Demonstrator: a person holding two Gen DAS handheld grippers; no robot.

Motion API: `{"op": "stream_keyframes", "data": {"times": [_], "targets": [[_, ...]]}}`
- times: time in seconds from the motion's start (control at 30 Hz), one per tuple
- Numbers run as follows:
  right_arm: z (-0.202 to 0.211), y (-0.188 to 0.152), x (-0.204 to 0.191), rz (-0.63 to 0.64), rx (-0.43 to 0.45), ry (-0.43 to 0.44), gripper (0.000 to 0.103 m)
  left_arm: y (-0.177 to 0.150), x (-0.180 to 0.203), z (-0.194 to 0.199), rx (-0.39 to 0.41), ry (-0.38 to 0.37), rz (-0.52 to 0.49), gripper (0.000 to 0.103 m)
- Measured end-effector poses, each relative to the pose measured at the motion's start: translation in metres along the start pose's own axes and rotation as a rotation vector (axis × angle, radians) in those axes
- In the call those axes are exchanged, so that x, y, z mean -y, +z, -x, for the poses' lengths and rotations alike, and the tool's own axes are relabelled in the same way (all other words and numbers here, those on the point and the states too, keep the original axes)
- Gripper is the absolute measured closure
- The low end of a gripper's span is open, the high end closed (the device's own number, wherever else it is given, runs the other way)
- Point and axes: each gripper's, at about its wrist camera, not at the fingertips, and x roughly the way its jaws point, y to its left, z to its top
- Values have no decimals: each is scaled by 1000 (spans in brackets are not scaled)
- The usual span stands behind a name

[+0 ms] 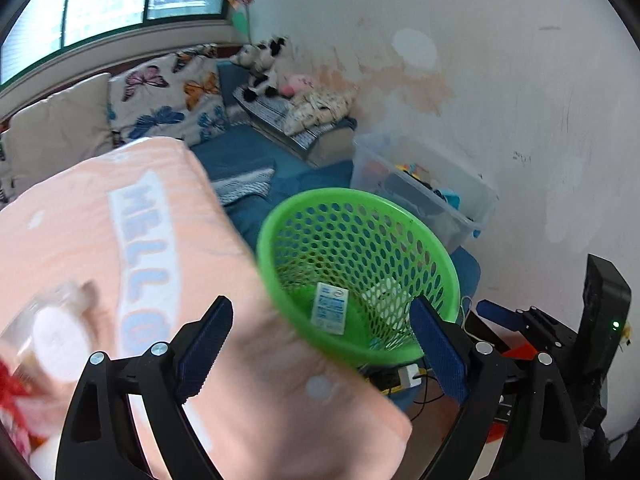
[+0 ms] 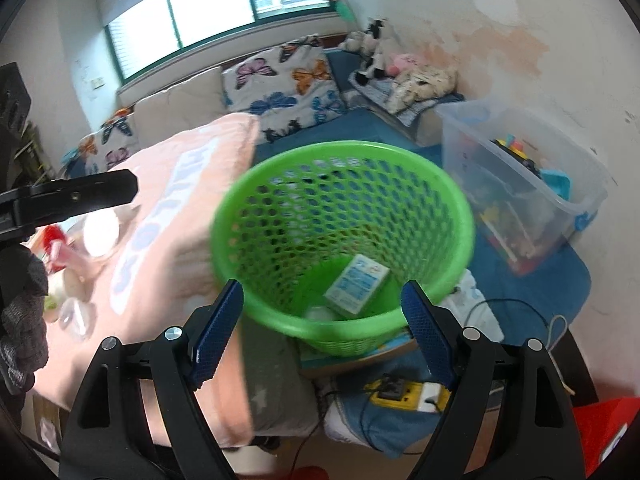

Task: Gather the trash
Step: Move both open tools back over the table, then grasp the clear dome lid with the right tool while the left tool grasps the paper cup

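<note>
Light: bright daylight, from window (image 1: 112, 4) upper left, panes blown out
Shadows: soft, faint
Blur: motion smear on peach blanket (image 1: 132, 248) & green basket (image 2: 344, 248) rim, both views
Edges: strong fisheye bend, black vignette in corners
Sharpest: gripper fingers, bottom of frame

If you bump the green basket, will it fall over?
Probably, quite easily. The green basket is thin plastic full of holes, so it looks light. It holds only a small carton and a bit of white trash, so little weighs it down. It also narrows toward the bottom, which likely makes it tippy.
</note>
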Motion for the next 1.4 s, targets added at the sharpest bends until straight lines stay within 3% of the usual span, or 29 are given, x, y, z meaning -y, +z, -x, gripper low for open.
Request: {"op": "stream_keyframes", "data": {"times": [0.33, 0.67, 1.0, 1.4], "targets": [[1, -3, -70, 109, -8, 121, 19, -47, -62, 79, 97, 154, 98, 16], [-12, -14, -138, 229, -54, 244, 19, -108, -134, 131, 128, 290, 275, 16], [-32, -37, -211, 352, -118, 393, 19, -151, -172, 153, 133, 340, 390, 24], [-59, -45, -254, 417, -155, 429, 31, -173, -179, 158, 126, 323, 400, 33]]}}
